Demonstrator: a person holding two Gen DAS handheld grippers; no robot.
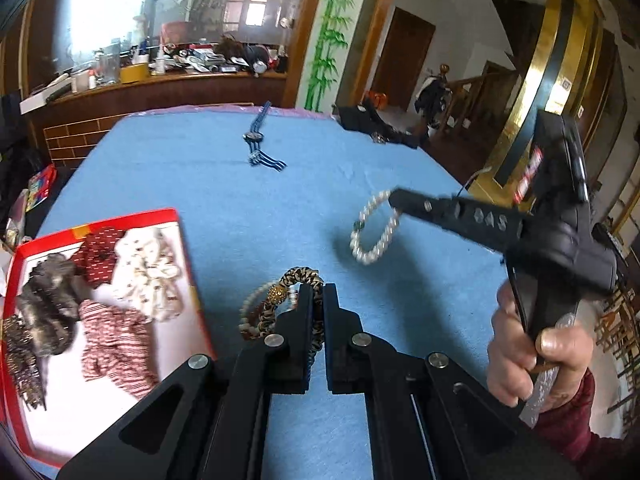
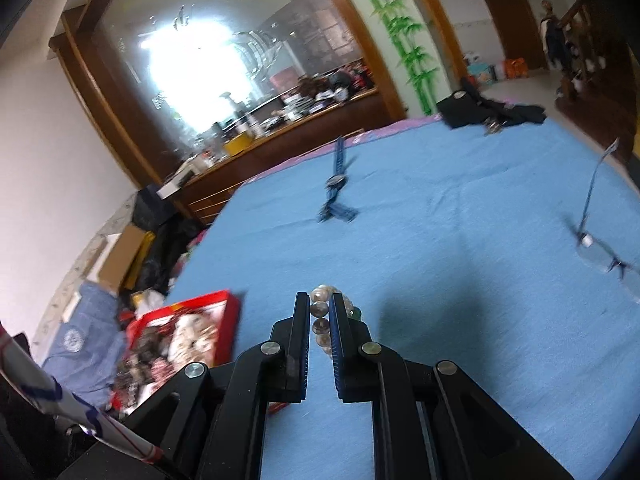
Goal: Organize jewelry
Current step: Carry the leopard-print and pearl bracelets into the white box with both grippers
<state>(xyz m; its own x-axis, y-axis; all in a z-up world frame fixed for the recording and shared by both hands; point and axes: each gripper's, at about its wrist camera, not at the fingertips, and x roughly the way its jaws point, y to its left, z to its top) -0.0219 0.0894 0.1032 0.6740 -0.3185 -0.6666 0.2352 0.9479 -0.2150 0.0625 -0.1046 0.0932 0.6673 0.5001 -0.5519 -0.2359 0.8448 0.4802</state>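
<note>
My left gripper (image 1: 318, 292) is shut on a brown-and-gold braided bracelet (image 1: 298, 278), with a beaded bracelet (image 1: 250, 312) tangled beside it, just right of the red tray (image 1: 188, 256). My right gripper (image 2: 319, 300) is shut on a pearl bracelet (image 2: 320, 312) and holds it above the blue cloth. The same right gripper (image 1: 394, 198) and pearl bracelet (image 1: 372, 250) show in the left wrist view, right of centre. A blue-strapped watch (image 1: 256, 138) lies far back on the cloth; it also shows in the right wrist view (image 2: 336, 182).
The red tray holds several fabric scrunchies (image 1: 140, 276) and shows at lower left in the right wrist view (image 2: 228, 316). Glasses (image 2: 600, 254) lie at the cloth's right side. A dark garment (image 2: 488, 114) lies at the far right corner. A cluttered wooden sideboard (image 1: 160, 84) stands behind the table.
</note>
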